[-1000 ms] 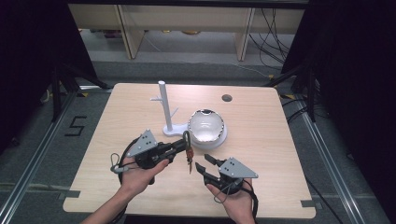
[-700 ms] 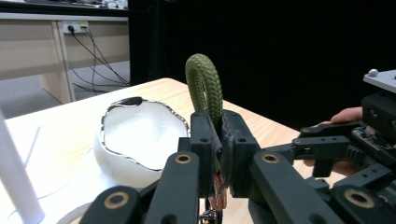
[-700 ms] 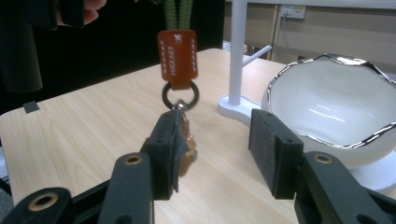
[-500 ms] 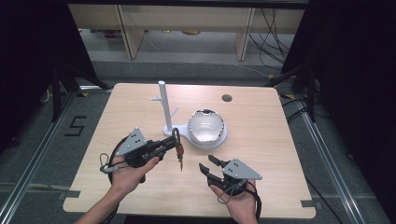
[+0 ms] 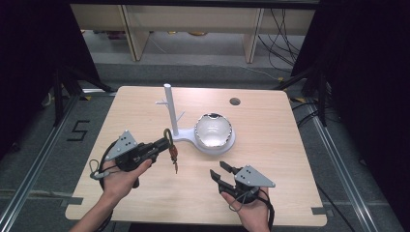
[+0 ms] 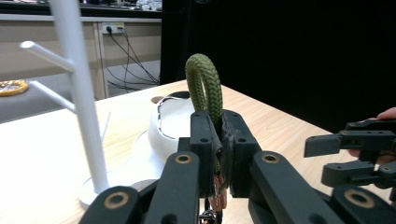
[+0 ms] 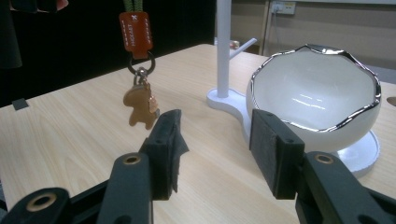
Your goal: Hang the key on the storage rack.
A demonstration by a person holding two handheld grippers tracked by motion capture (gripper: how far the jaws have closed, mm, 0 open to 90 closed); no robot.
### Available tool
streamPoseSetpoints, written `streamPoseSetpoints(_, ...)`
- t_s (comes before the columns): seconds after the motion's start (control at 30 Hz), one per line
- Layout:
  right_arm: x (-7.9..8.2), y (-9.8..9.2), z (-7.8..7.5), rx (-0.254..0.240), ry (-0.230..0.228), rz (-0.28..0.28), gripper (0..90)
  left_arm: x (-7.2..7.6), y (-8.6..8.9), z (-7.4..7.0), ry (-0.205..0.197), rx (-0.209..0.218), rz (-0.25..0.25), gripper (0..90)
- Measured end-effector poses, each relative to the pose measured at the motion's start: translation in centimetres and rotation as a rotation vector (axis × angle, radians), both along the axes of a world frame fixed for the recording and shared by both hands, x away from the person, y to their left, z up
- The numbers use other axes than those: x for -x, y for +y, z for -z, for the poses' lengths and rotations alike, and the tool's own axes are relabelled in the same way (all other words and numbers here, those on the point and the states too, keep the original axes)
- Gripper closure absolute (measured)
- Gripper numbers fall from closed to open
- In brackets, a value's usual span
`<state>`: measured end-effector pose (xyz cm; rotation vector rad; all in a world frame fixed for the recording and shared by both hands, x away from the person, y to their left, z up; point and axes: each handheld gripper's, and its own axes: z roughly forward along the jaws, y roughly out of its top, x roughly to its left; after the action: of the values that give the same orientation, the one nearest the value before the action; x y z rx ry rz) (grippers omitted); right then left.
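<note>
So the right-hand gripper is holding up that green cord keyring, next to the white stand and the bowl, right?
Not quite: the left gripper is clamped on the green cord keyring, as the left gripper view shows. The right gripper is open, holding nothing. The white stand and bowl are beside it.

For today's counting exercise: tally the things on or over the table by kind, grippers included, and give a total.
Grippers: 2, left gripper and right gripper
Keychains: 1, keychain
White stands: 1, peg stand
Bowls: 1, bowl
Total: 5
</note>
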<state>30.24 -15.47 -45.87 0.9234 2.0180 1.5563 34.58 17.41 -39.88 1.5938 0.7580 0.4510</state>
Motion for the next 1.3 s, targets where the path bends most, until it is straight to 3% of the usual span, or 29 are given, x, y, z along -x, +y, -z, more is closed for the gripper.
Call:
streamPoseSetpoints(0.03, 0.0, -0.2, 0.0, 0.014, -0.009, 0.013, 54.2, 0.0, 0.1, 0.0, -0.001, 0.0, -0.002, 83.7)
streamPoseSetpoints(0.2, 0.1, -0.3, 0.3, -0.007, 0.003, 0.01, 53.8, -0.1, 0.8, 0.1, -0.003, 0.005, -0.015, 83.7)
streamPoseSetpoints(0.27, 0.1, -0.6, 0.3, 0.016, -0.017, 0.02, 53.6, -0.1, 1.2, 0.0, 0.003, 0.001, -0.031, 83.7)
streamPoseSetpoints(0.37, 0.3, -0.6, 0.4, 0.007, 0.024, 0.026, 53.4, -0.1, 1.6, 0.0, 0.004, 0.003, -0.044, 83.7)
streamPoseSetpoints(0.4, 0.2, -0.7, 0.4, 0.01, 0.003, 0.036, 53.3, -0.1, 1.6, 0.0, 0.004, 0.003, -0.044, 83.7)
streamPoseSetpoints(0.5, 0.2, -0.8, 0.5, 0.014, 0.0, 0.031, 53.2, -0.3, 2.0, 0.1, -0.002, 0.009, -0.05, 83.7)
streamPoseSetpoints(0.57, 0.4, -0.9, 0.5, 0.005, 0.025, 0.035, 53.1, -0.2, 2.4, 0.1, 0.003, 0.004, -0.068, 83.7)
streamPoseSetpoints(0.73, 0.3, -1.3, 0.7, 0.017, 0.004, 0.049, 53.0, -0.4, 3.2, 0.0, 0.001, 0.007, -0.097, 83.6)
streamPoseSetpoints(0.8, 0.4, -1.4, 0.7, 0.026, 0.021, 0.048, 52.9, -0.5, 3.4, 0.0, 0.002, 0.001, -0.109, 83.6)
streamPoseSetpoints(0.93, 0.3, -1.3, 0.9, 0.007, 0.008, 0.036, 52.8, -0.8, 3.8, -0.1, 0.001, -0.01, -0.128, 83.7)
streamPoseSetpoints(1.3, 0.5, -1.7, 1.0, 0.025, 0.022, 0.058, 52.7, -1.5, 4.5, -0.3, -0.008, -0.031, -0.189, 83.6)
